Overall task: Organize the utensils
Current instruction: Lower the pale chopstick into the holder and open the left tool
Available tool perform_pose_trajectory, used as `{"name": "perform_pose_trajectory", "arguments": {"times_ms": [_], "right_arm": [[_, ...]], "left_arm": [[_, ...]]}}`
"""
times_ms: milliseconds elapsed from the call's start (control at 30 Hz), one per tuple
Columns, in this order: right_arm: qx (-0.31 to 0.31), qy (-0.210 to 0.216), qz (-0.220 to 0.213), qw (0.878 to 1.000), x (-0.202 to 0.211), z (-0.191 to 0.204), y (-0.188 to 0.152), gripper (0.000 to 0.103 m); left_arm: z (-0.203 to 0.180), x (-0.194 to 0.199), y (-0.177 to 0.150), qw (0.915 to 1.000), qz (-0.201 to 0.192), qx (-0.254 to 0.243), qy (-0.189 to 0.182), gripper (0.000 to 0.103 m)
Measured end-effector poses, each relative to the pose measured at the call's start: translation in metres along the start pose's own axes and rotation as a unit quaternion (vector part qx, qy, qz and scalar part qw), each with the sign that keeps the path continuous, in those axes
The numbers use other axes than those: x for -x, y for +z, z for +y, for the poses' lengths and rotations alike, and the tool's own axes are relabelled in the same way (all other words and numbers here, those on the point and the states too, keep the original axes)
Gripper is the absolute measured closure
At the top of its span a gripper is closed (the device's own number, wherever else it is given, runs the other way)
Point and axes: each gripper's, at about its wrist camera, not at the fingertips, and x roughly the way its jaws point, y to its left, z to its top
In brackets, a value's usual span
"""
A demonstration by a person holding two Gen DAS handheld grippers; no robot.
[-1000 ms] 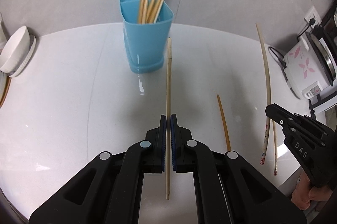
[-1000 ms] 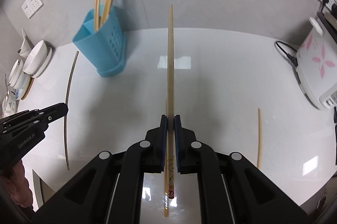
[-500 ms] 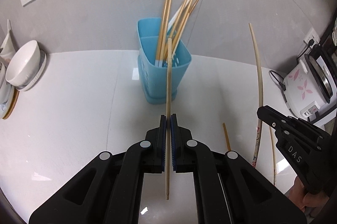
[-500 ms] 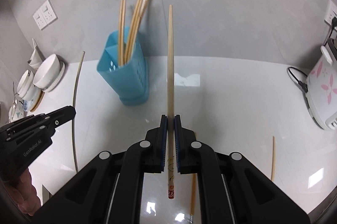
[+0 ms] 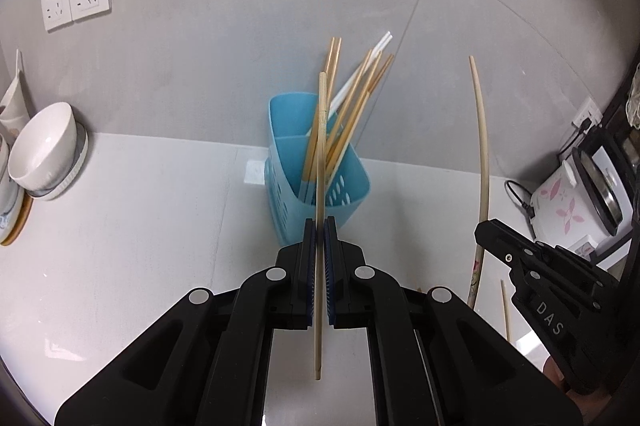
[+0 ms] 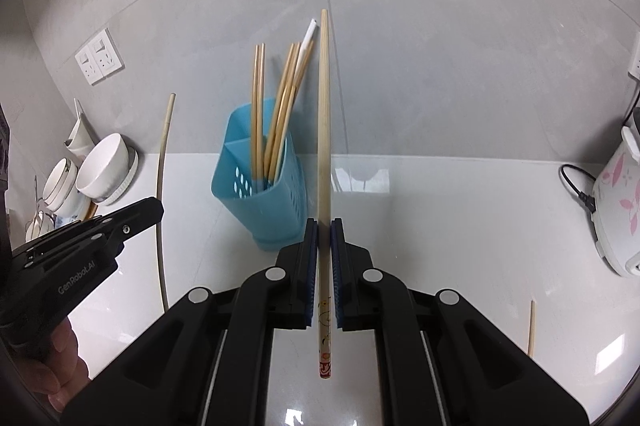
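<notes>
We see the left claw clamped on a plain chopstick, and the right claw clamped on a printed chopstick. The blue holder stands mid-frame on the tabletop, filled with chopsticks.

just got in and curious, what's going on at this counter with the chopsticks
A person is tidying chopsticks into a blue holder by the wall, with a claw in each hand. The left claw is shut on a plain chopstick, and the right claw is shut on a chopstick with a printed end. Both are held up in front of the holder, not yet in it. The holder already has a bunch of chopsticks. One loose chopstick lies on the counter.
</notes>
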Motion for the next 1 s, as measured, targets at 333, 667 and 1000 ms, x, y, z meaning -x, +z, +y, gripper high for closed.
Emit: {"name": "perform_pose_trajectory", "arguments": {"times_ms": [333,667,1000], "right_arm": [[0.014,0.007,-0.027,1.0,-0.007,0.007,0.02,0.097],[0.007,0.034,-0.047,0.998,-0.016,0.005,0.038,0.097],[0.0,0.05,-0.068,0.996,-0.024,-0.005,0.047,0.097]], "left_arm": [[0.004,-0.006,0.029,0.9992,-0.039,0.009,-0.009,0.1],[0.005,-0.009,0.057,0.9925,-0.111,0.011,-0.05,0.1],[-0.005,-0.029,0.071,0.9813,-0.167,-0.031,-0.09,0.1]]}}
